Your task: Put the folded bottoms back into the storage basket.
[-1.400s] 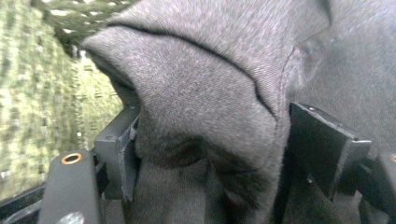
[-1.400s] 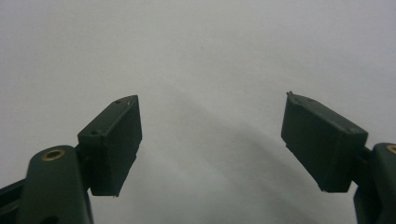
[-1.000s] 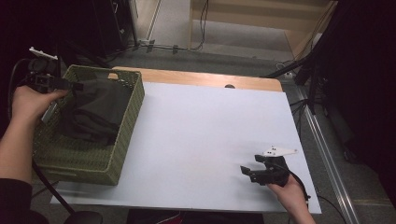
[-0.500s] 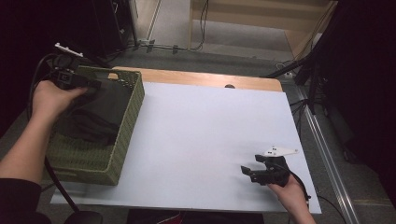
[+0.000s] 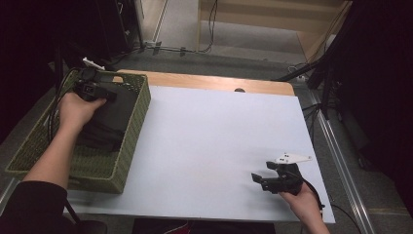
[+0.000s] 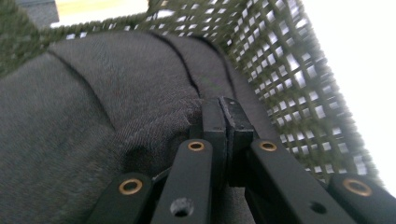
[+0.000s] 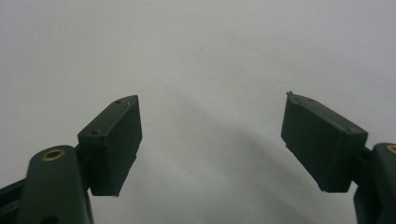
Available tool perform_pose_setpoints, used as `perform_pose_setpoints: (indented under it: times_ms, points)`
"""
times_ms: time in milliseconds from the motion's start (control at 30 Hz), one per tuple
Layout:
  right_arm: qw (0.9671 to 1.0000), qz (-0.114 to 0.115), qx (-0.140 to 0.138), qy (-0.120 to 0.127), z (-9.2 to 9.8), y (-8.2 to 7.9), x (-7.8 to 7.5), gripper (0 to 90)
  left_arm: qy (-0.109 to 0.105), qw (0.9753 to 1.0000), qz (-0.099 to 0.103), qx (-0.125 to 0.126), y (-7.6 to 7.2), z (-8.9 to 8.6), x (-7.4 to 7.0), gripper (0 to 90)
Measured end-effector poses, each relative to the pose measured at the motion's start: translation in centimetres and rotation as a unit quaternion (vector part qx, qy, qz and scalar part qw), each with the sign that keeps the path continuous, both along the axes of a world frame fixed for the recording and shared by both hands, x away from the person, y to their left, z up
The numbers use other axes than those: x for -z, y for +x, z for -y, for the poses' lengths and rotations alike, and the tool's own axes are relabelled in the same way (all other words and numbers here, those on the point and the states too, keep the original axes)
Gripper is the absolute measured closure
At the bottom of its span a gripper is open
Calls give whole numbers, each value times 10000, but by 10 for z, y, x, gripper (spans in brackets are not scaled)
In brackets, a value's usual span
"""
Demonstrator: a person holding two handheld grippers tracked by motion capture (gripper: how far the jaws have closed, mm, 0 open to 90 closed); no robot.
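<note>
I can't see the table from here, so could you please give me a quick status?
Left tool shut on dark cloth inside green basket. Right tool open, idle over white table. Nothing obstructing.

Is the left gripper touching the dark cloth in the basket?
Touching. The left gripper view shows the left gripper with its jaws closed together on a puckered fold of the dark cloth beside the green basket wall.

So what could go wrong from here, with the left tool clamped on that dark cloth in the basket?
1. The left tool pinches only a small fold of the dark cloth, so it might slip out when lifted.
2. The cloth lies against the green basket wall and could drag or tip it.
3. The right tool rests open, far off, unable to steady the basket.
</note>
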State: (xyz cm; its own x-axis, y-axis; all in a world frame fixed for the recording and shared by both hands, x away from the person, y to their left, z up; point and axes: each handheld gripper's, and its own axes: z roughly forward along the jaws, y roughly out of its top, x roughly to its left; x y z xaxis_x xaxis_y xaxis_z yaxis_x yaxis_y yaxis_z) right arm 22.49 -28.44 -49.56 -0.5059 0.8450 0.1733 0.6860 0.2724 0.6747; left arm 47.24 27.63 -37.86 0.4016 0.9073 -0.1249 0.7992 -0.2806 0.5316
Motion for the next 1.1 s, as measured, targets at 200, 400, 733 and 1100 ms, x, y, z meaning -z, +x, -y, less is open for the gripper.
perform_pose_setpoints:
  times_ms: [200,400,733,1100]
  points:
    - [10000,-2,-15,-20,0,0,0,190,137,9997,-33,-211,-1,-17,18,900]
    - [10000,-4,-10,-14,-1,0,0,190,225,9990,130,-355,-1,-35,28,900]
    - [10000,5,-17,-19,0,0,0,191,-164,9982,172,-550,-1,-54,51,891]
    - [10000,22,-38,-33,-2,-1,0,191,-249,9991,-255,-246,-5,-43,67,900]
